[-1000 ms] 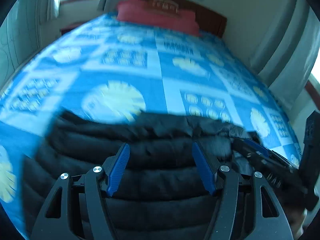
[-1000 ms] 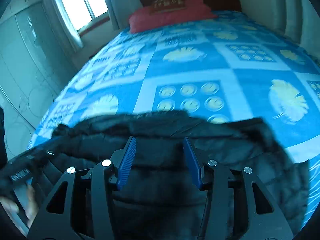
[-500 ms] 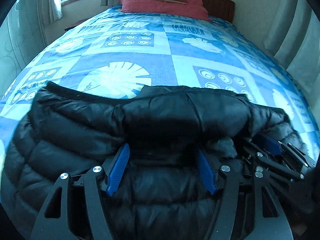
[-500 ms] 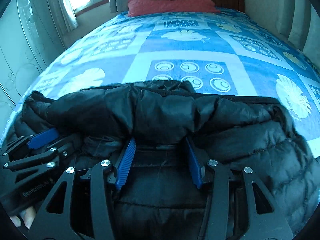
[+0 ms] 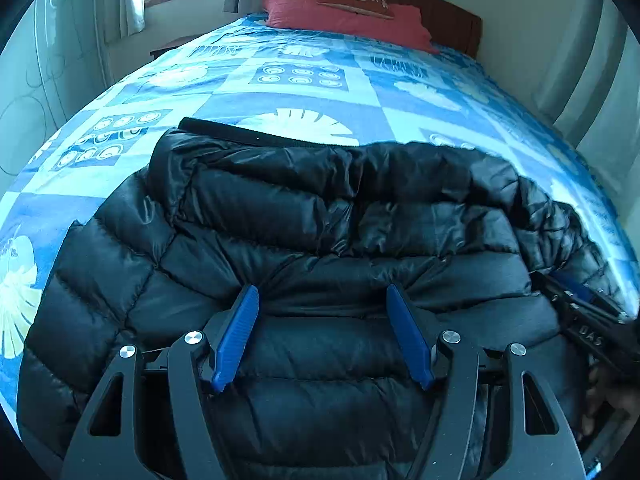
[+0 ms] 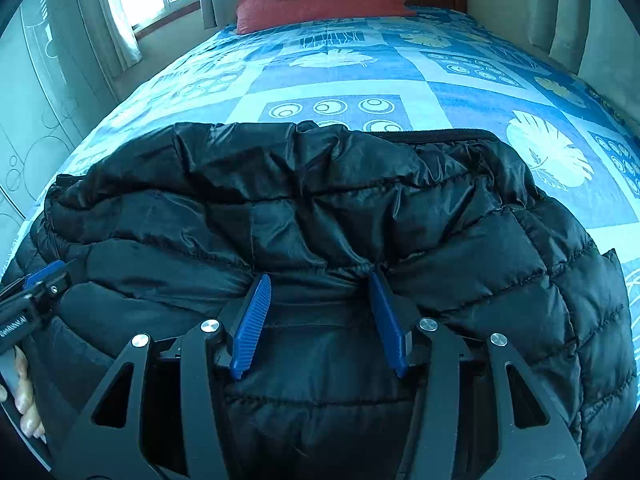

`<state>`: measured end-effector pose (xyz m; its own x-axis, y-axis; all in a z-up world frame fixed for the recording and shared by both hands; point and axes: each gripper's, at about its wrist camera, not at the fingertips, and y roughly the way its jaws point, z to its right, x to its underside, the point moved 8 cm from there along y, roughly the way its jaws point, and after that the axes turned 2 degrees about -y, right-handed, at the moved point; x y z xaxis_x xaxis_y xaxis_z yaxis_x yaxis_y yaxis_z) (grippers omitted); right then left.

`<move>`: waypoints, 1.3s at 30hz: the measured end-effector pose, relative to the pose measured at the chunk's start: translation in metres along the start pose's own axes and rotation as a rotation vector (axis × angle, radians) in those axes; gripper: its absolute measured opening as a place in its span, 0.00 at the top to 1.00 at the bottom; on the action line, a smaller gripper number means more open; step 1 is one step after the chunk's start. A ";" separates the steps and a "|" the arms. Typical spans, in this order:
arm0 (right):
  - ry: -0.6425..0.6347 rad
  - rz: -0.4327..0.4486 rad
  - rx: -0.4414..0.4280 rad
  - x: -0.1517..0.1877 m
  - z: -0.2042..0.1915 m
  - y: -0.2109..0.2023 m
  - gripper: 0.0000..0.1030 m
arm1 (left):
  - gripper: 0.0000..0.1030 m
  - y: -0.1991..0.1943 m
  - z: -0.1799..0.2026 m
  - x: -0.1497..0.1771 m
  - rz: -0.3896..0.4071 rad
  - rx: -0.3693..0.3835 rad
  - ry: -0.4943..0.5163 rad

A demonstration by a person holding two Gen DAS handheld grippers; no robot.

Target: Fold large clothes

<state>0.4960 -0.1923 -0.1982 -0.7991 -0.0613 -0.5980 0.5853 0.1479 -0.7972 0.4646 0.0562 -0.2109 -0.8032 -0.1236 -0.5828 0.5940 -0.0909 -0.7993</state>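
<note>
Jacket: black quilted puffer jacket [image 5: 320,280] is laid across the near end of the bed, a folded layer doubled over on top; a second ago it was blurred and lower in view, and more of it is seen now.
Left gripper [image 5: 322,292]: a bunched fold is pinched between the blue pads, held as before.
Right gripper [image 6: 318,280]: closed on a gathered fold, fabric puckered at the right pad.
Bedspread [image 6: 340,76]: blue patterned, less of it seen than earlier.
Pillow [image 5: 344,16]: red, by the headboard.

Black puffer jacket [image 6: 320,208] on blue bedspread [image 6: 336,80]
</note>
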 end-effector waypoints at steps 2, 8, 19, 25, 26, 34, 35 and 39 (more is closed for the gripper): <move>0.004 0.003 -0.009 -0.001 0.001 -0.007 0.51 | 0.36 -0.005 0.002 -0.002 -0.013 -0.016 0.023; 0.060 0.086 -0.013 0.008 0.027 -0.086 0.40 | 0.36 -0.067 -0.020 0.010 0.013 0.048 -0.055; 0.361 0.091 0.044 0.142 0.141 -0.179 0.32 | 0.25 -0.162 -0.126 0.113 0.088 -0.055 -0.339; 0.523 0.067 -0.067 0.174 0.153 -0.173 0.31 | 0.25 -0.157 -0.144 0.153 0.030 0.014 -0.484; 0.531 0.066 -0.083 0.174 0.152 -0.171 0.31 | 0.25 -0.153 -0.142 0.155 0.024 0.051 -0.511; 0.669 0.084 -0.208 0.177 0.144 -0.147 0.47 | 0.43 -0.128 -0.142 0.154 0.071 0.172 -0.727; 0.673 0.087 -0.231 0.177 0.141 -0.148 0.59 | 0.53 -0.130 -0.140 0.153 0.078 0.172 -0.719; 0.661 0.120 -0.287 0.174 0.136 -0.162 0.77 | 0.75 -0.148 -0.127 0.147 0.130 0.175 -0.635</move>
<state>0.2809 -0.3613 -0.1837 -0.7006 0.5672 -0.4330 0.6877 0.3745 -0.6220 0.2531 0.1769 -0.1964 -0.5733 -0.6970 -0.4306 0.7256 -0.1878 -0.6620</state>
